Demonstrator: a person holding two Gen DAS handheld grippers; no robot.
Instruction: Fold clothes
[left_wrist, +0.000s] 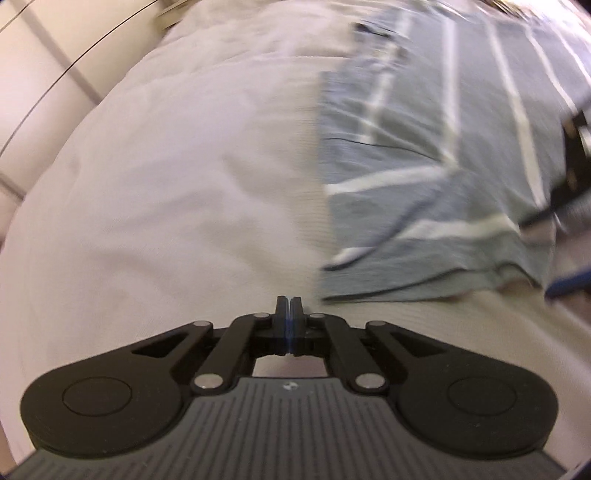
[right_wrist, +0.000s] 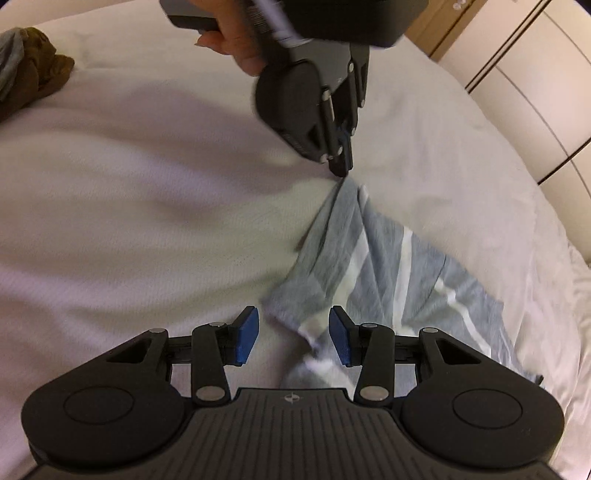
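White bedsheet (right_wrist: 129, 206), cream wardrobe doors (right_wrist: 517, 74)

Striped garment (right_wrist: 399, 266) on bed (right_wrist: 147, 184), clothes pile (right_wrist: 33, 70) behind

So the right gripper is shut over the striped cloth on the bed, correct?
Not quite. The right gripper is open, its jaws standing apart over the striped cloth on the bed. The right wrist view shows it.
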